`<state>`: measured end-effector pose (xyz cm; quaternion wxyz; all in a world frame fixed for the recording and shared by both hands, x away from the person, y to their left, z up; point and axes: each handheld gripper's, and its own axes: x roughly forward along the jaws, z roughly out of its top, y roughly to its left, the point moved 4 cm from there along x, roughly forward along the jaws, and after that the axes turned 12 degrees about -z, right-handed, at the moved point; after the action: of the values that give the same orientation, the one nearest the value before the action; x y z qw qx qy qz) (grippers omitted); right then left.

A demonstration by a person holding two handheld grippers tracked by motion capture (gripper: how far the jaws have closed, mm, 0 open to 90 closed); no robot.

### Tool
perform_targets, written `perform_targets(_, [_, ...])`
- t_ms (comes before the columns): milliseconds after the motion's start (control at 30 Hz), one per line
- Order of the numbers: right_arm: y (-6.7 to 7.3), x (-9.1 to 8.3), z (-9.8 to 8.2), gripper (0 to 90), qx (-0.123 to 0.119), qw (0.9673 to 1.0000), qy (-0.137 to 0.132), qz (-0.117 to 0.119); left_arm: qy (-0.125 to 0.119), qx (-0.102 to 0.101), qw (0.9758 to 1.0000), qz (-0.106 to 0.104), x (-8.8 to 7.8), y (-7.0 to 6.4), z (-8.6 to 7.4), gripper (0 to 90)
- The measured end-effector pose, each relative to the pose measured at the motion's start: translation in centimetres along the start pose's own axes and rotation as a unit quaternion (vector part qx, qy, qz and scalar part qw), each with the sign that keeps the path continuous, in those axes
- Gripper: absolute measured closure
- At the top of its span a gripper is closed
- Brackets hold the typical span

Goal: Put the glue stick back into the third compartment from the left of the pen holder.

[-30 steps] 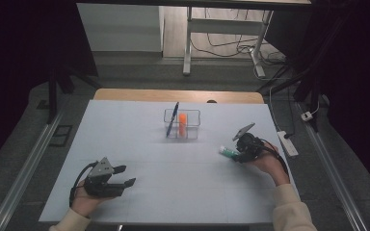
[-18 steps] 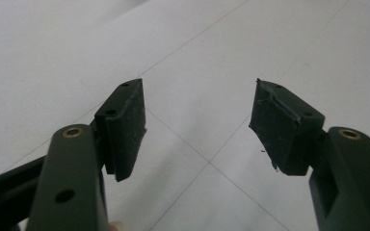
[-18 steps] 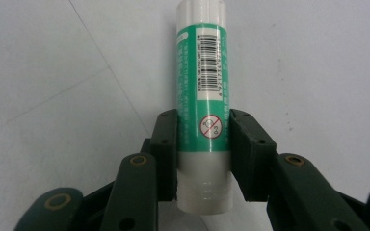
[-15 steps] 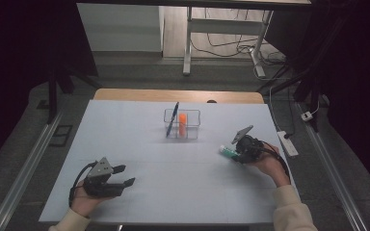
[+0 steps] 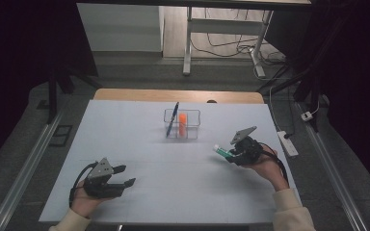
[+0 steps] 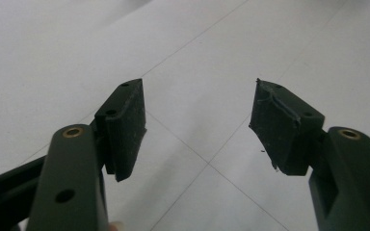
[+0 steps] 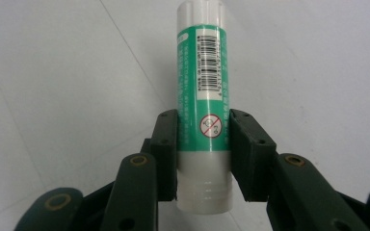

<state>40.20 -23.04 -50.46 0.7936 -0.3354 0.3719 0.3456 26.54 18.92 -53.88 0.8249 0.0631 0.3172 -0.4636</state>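
Near the bench's right edge, the right claw [image 7: 203,156] has just closed, clamping a green glue stick [image 7: 203,91]. The left claw [image 6: 197,125], near the front left corner, gapes wide and empty.

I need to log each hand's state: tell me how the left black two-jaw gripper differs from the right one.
The left black two-jaw gripper stands open with nothing between its pads, while the right black two-jaw gripper is shut on a green-labelled glue stick with a clear cap. The left sits near the white table's front left corner; the right is at the table's right side, farther back. Both are hand-held.
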Motion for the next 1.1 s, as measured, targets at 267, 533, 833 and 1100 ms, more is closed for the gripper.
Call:
perform_targets(267, [1.3,-0.8,1.1,64.4,-0.004,0.9995,-0.024,0.018,0.002,0.003,1.0000,0.003,0.1,0.0,0.0,37.1])
perform_targets(533, [2.6,-1.4,2.5,64.4,-0.017,0.9981,-0.048,0.037,0.003,0.006,1.0000,0.002,0.2,-0.2,0.1,37.1])
perform_targets(833, [3.9,-1.0,3.4,64.4,-0.026,0.9975,-0.050,0.043,-0.002,0.004,1.0000,-0.002,0.2,-0.3,0.3,37.1])
perform_targets(1100, [4.6,-0.5,3.8,64.4,-0.031,0.9973,-0.050,0.044,-0.001,0.010,0.9999,-0.003,0.3,-0.6,0.5,37.1])
